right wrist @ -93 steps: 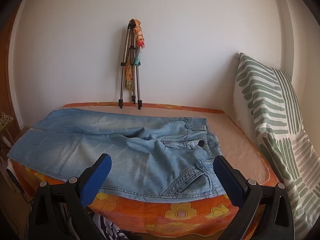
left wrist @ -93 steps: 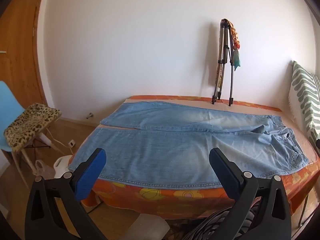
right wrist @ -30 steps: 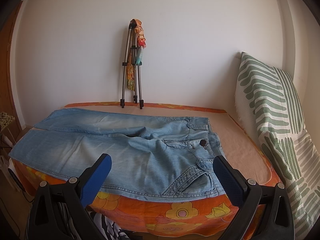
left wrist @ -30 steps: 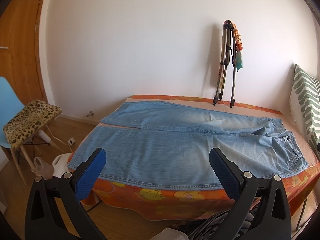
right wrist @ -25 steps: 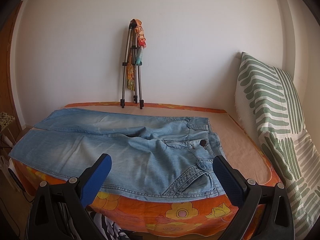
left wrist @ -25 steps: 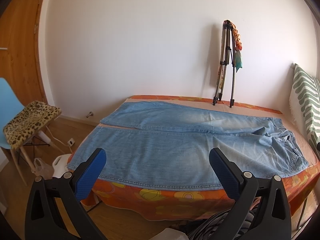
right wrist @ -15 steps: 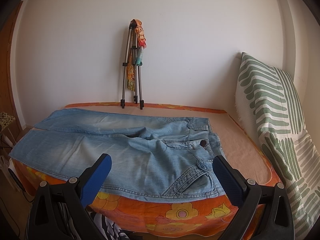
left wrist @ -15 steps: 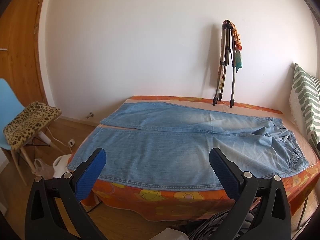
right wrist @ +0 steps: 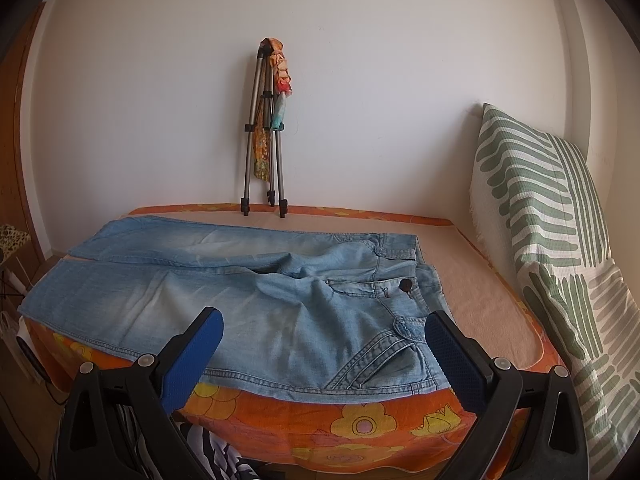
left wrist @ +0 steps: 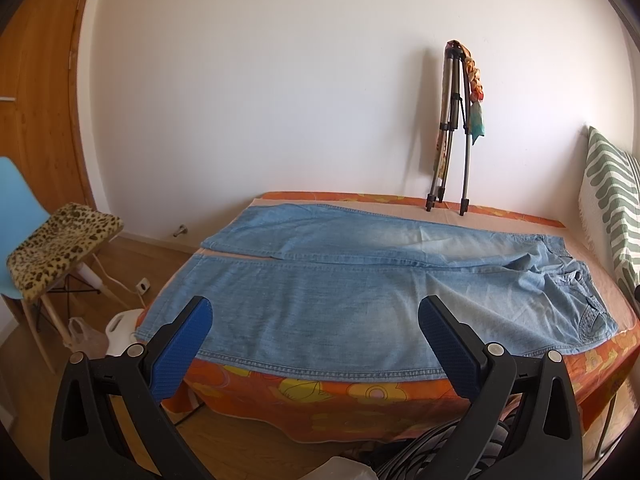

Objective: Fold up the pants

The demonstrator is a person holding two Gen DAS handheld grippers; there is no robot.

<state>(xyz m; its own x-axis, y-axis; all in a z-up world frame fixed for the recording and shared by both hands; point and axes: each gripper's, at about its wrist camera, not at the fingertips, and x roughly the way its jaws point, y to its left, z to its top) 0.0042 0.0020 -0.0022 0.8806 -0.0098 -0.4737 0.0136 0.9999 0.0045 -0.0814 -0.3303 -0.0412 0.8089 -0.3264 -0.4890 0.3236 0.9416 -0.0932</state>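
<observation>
Pants (left wrist: 340, 292) lie spread flat on the bed (left wrist: 360, 396), front side up, long axis running left to right across my view: leg hems at my left, waistband and button (right wrist: 406, 285) at my right. The two legs lie side by side, one along the near edge of the bed and one toward the wall, a narrow gap between them at the hem end.

My left hand-held gripper (left wrist: 314, 320) hangs off the near edge, in front of the lower part of the near leg, fingers spread wide and holding nothing. My right hand-held gripper (right wrist: 324, 334) faces the hip and front pocket (right wrist: 376, 360), equally wide open and empty, also short of the cloth. So each hand is nearer its own end of the garment, and the near outer seam (left wrist: 320, 366) runs crosswise just ahead of both.

I judge the folding not yet started. The likely first move is to bring one leg over the other, with the left taking the hem end and the right the waist end. Denim this broad may sag between the two grips.
</observation>
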